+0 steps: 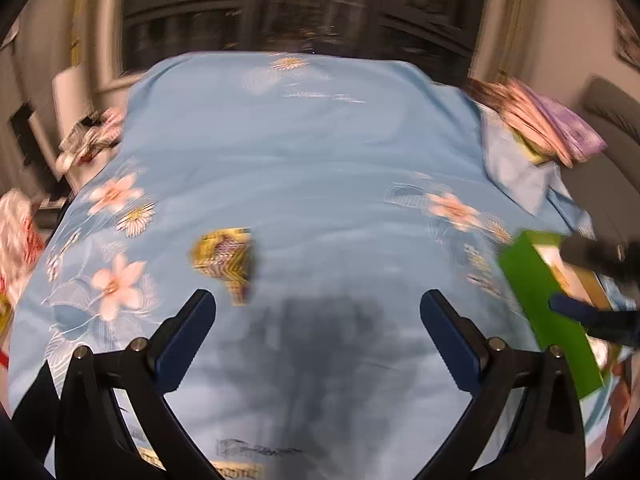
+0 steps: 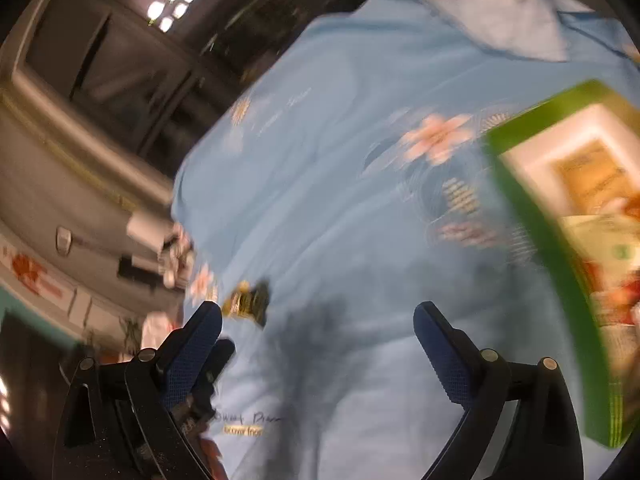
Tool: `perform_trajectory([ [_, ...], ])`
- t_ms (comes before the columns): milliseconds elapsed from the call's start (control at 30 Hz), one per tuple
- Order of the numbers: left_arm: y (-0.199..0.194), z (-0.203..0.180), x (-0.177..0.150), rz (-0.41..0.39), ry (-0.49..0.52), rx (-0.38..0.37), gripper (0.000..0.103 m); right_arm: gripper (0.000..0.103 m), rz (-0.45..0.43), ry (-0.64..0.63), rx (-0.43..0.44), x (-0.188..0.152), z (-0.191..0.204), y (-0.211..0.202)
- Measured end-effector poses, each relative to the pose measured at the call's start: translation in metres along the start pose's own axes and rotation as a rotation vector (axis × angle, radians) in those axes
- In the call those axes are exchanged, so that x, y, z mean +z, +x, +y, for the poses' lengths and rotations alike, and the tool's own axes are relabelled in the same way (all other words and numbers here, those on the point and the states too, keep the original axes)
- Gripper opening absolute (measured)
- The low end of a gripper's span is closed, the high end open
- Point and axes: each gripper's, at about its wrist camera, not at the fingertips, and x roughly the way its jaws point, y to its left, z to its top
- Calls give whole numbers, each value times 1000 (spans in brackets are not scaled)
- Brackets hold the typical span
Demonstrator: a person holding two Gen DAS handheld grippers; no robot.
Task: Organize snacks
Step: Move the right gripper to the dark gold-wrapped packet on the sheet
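A yellow patterned snack packet (image 1: pixel 224 264) lies on the blue flowered cloth (image 1: pixel 300 152), just beyond my left gripper's left finger. My left gripper (image 1: pixel 318 300) stands open over bare cloth with nothing between its fingers. At the right stands a green box (image 1: pixel 548 320) with snacks inside, and my right gripper's fingers (image 1: pixel 584 316) show blurred in front of it. In the right wrist view my right gripper (image 2: pixel 318 312) is open and empty, with the green box (image 2: pixel 560 240) to its right and the yellow packet (image 2: pixel 248 300) near its left finger.
Pink and purple packets (image 1: pixel 548 124) are piled at the cloth's far right corner. More packets (image 1: pixel 88 136) lie on a side surface at the left, and red-and-white ones (image 1: pixel 16 232) at the left edge. A grey sofa (image 1: pixel 612 120) is at the right and dark windows behind.
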Motion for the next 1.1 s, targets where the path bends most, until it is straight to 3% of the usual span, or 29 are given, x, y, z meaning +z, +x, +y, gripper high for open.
perform_trajectory([
  [100, 8, 32, 10, 1, -38, 74, 103, 97, 53, -82, -37, -6, 28, 36],
  [200, 11, 56, 16, -38, -20, 134, 103, 97, 98, -203, -127, -16, 51, 64],
  [267, 17, 62, 18, -46, 7, 168, 103, 97, 121, -260, -143, -19, 60, 77],
  [367, 26, 84, 18, -23, -6, 201, 103, 97, 152, -261, -91, -17, 71, 95],
  [467, 30, 105, 15, -7, -72, 158, 103, 97, 200, -211, 28, -10, 80, 117],
  [533, 37, 111, 11, -3, -40, 139, 103, 97, 245, -216, 58, -7, 88, 138],
  [633, 51, 107, -1, 16, 61, 175, 103, 97, 296, -216, 51, -2, 98, 170],
  [767, 66, 92, -3, -4, 115, 126, 103, 97, 341, -171, 52, 6, 103, 211],
  [900, 91, 75, 3, 9, 154, 97, 102, 97, 348, -237, 4, 7, 111, 230],
  [1000, 109, 84, 11, 89, 45, -50, 98, 94, 378, -245, 0, 9, 107, 245],
  [1033, 114, 89, 12, 111, 9, -88, 92, 87, 395, -243, 16, 10, 105, 250],
  [1067, 120, 96, 12, 146, -30, -128, 71, 73, 421, -223, 54, 10, 102, 257],
  [1100, 123, 102, 12, 164, -50, -142, 63, 62, 442, -209, 80, 10, 100, 262],
])
